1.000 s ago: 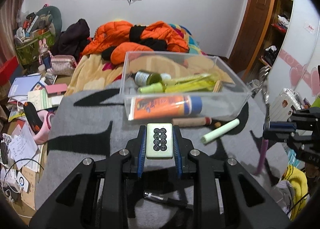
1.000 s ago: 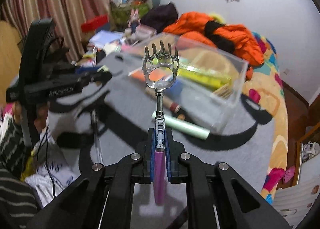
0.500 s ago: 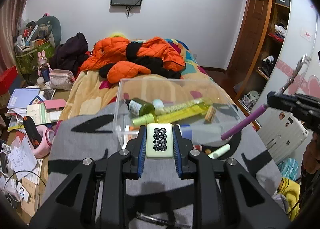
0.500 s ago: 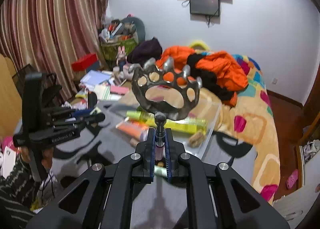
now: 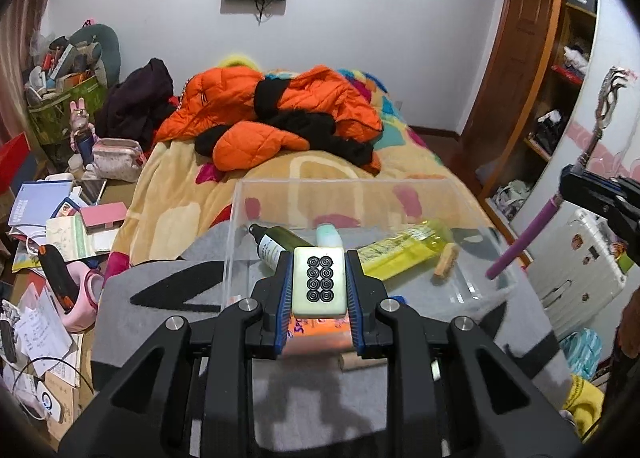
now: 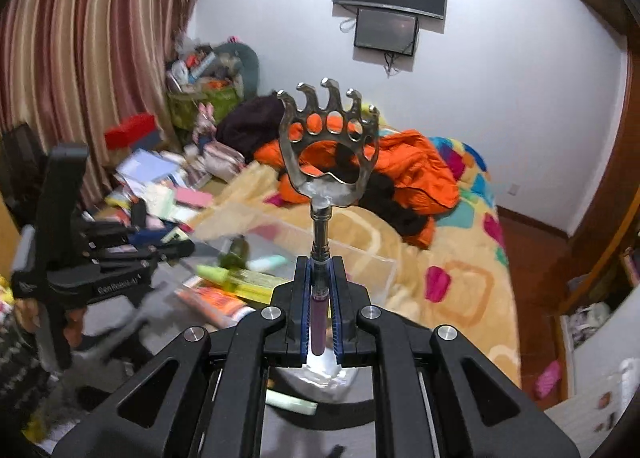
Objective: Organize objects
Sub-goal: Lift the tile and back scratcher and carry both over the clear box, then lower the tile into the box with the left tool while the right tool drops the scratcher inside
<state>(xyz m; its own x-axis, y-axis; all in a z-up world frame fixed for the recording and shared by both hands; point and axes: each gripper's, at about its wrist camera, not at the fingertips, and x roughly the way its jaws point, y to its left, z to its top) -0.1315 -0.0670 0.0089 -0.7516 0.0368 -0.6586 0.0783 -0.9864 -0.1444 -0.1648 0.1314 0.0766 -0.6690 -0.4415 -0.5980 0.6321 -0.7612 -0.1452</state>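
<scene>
Left wrist view. The left gripper point(image 5: 319, 282), black arms with blue pads, stands narrow, clamped on a cream mahjong tile point(image 5: 319, 283), a smooth rounded block showing eight ringed dots. Beyond it, toward 12 o'clock, a clear plastic box point(image 5: 240, 218) with thin straight walls and an open top sits on a grey fleece blanket point(image 5: 160, 322) with black patches. In the box lie a dark green bottle point(image 5: 276, 244), a yellow-green tube point(image 5: 404, 248) and a small wooden piece point(image 5: 444, 267); an orange tube point(image 5: 320, 332) shows under the pads. At 3 o'clock the back scratcher's purple handle point(image 5: 520, 246) slants over the box's right rim. Puffy orange jackets point(image 5: 272, 106) lie heaped at 12 o'clock; the blanket between is bare.

Right wrist view. The left gripper point(image 6: 172, 250) reaches in at 9 o'clock over the box's left edge. The right gripper point(image 6: 320, 278) is closed tight on the back scratcher point(image 6: 328, 146), whose metal shaft rises to a shiny paw-shaped head with four curved claws and round holes. A pale green stick point(image 6: 290, 402) lies on the blanket at 6 o'clock.
</scene>
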